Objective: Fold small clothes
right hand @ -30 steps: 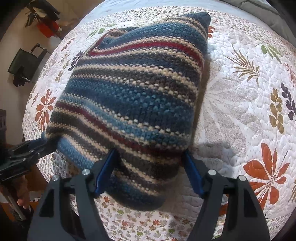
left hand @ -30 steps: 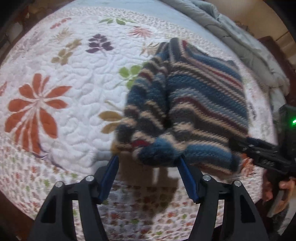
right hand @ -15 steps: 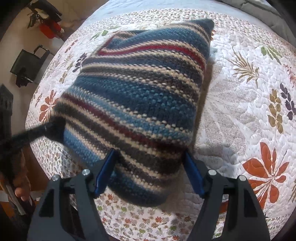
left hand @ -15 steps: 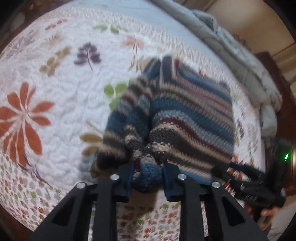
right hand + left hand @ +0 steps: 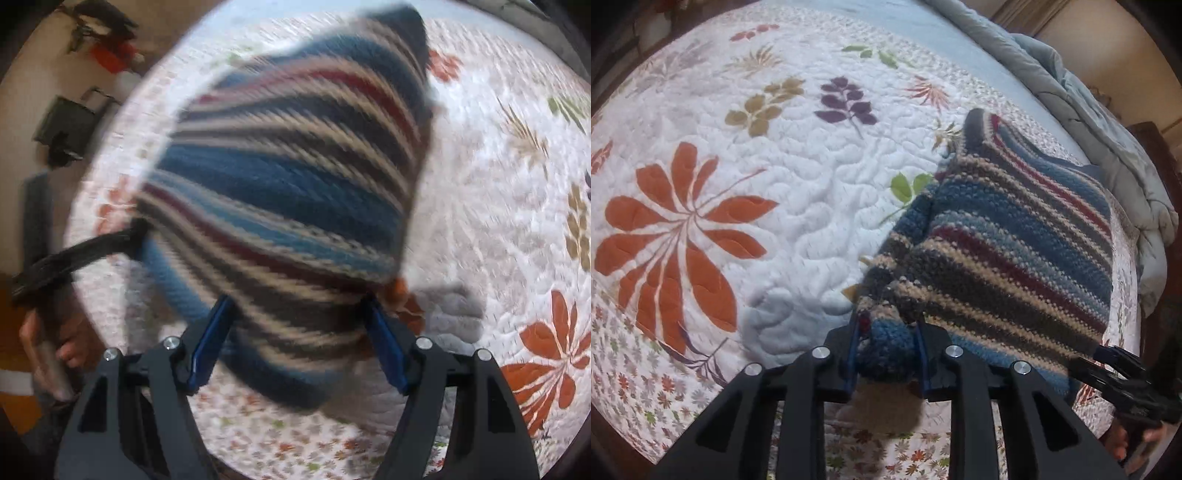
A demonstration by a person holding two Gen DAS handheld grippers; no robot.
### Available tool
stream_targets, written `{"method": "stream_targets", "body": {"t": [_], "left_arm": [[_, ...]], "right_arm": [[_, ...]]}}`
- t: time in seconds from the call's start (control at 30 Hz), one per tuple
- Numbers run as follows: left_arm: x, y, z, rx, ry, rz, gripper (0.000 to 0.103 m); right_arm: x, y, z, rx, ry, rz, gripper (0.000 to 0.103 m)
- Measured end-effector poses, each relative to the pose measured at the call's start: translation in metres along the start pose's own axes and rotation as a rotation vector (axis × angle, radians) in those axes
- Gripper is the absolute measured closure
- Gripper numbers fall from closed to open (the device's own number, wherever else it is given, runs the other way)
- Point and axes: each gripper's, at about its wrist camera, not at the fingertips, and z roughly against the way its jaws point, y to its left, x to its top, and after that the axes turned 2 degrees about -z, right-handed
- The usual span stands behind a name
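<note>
Left gripper (image 5: 886,354): black frame, blue pads, silver screws.

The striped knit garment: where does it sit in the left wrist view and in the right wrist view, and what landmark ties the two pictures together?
Left wrist view: the striped knit garment fills the right half, its near corner pinched in the left gripper.
Right wrist view: it fills the centre, blurred, its lower edge between the fingers of the right gripper.
Shared landmark: the big orange flower on the floral quilt.

My striped knit garment (image 5: 1015,236), banded in blue, grey, cream and dark red, lies on the bed's floral quilt (image 5: 775,192). It is folded over, and its near corner is bunched up and lifted.
</note>
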Motion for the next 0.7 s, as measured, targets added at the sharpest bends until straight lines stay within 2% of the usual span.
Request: {"method": "stream_targets", "body": {"t": [0.17, 0.3, 0.4, 0.47, 0.57, 0.63, 0.7], "left_arm": [[-0.004, -0.020, 0.021, -0.029, 0.002, -0.089, 0.069], [0.003, -0.022, 0.047, -0.064, -0.034, -0.073, 0.067], [0.009, -0.026, 0.069, -0.027, -0.089, -0.091, 0.066], [0.014, -0.032, 0.086, -0.006, -0.135, -0.096, 0.062], [0.029, -0.045, 0.105, -0.045, -0.194, -0.100, 0.053], [0.040, -0.060, 0.100, -0.033, -0.193, -0.134, 0.053], [0.054, -0.080, 0.080, -0.056, -0.161, -0.178, 0.053]], "right_arm": [[-0.001, -0.025, -0.013, -0.019, 0.023, -0.049, 0.032], [-0.004, -0.030, -0.006, -0.034, 0.019, -0.030, 0.032], [-0.003, -0.025, 0.019, -0.076, -0.025, 0.017, 0.033], [0.003, -0.022, 0.040, -0.106, -0.077, 0.034, 0.033], [0.029, -0.027, 0.071, -0.064, -0.132, 0.004, 0.033], [0.047, -0.032, 0.079, -0.061, -0.153, -0.026, 0.033], [0.071, -0.040, 0.077, -0.060, -0.160, -0.052, 0.032]]}}
